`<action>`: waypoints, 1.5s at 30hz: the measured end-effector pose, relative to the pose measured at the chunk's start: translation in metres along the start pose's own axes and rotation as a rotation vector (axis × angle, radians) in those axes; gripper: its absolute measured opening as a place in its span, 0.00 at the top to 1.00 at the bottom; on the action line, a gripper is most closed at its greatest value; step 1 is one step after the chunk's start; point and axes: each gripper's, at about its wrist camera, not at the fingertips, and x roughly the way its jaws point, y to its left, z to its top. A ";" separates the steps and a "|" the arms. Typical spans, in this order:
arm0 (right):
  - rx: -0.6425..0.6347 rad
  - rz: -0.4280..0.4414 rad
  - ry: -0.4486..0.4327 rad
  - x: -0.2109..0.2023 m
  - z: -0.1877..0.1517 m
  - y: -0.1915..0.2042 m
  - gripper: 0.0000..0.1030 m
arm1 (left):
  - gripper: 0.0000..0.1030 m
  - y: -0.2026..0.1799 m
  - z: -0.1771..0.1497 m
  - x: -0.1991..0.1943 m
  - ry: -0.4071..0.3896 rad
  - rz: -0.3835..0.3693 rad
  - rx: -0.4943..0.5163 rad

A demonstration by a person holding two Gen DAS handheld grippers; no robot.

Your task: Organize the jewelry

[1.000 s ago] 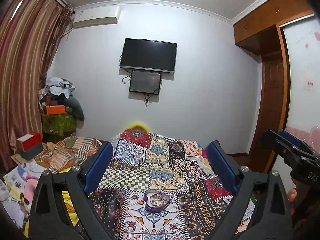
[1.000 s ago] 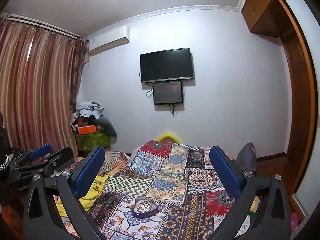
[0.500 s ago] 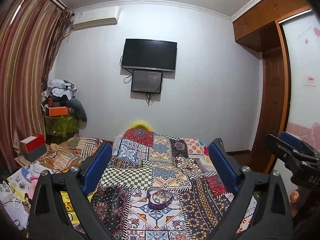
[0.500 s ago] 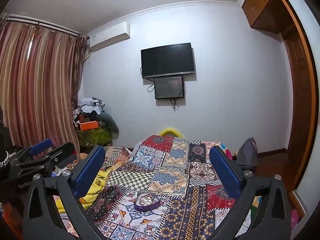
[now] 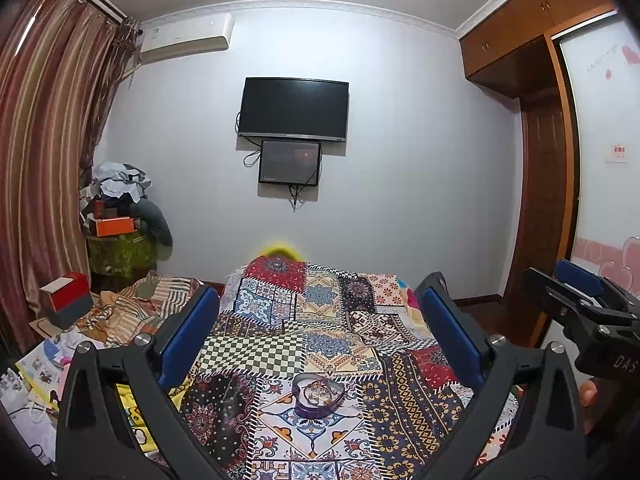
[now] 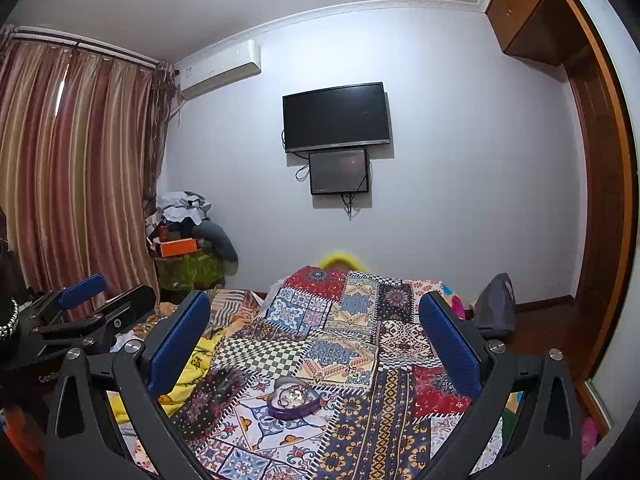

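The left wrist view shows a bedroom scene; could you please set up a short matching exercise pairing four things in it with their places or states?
Column one:
1. heart-shaped purple box
2. television
3. orange box
4. left gripper

Column two:
A. mounted on the far wall
B. open, holding nothing
C. resting on the patchwork quilt
D. on the cluttered pile by the curtain

Pairs: 1-C, 2-A, 3-D, 4-B

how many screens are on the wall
2: a large black TV mounted on the far wall, and a smaller dark screen directly beneath it, its cables hanging below. Both look switched off.
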 end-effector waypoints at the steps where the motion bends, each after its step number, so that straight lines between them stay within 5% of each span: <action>1: 0.000 0.001 0.003 0.001 0.000 0.000 0.00 | 0.01 0.000 0.000 0.001 0.001 0.001 0.002; 45: 0.016 0.001 0.028 0.005 0.000 -0.008 0.00 | 0.00 0.004 -0.004 0.010 0.037 -0.020 -0.007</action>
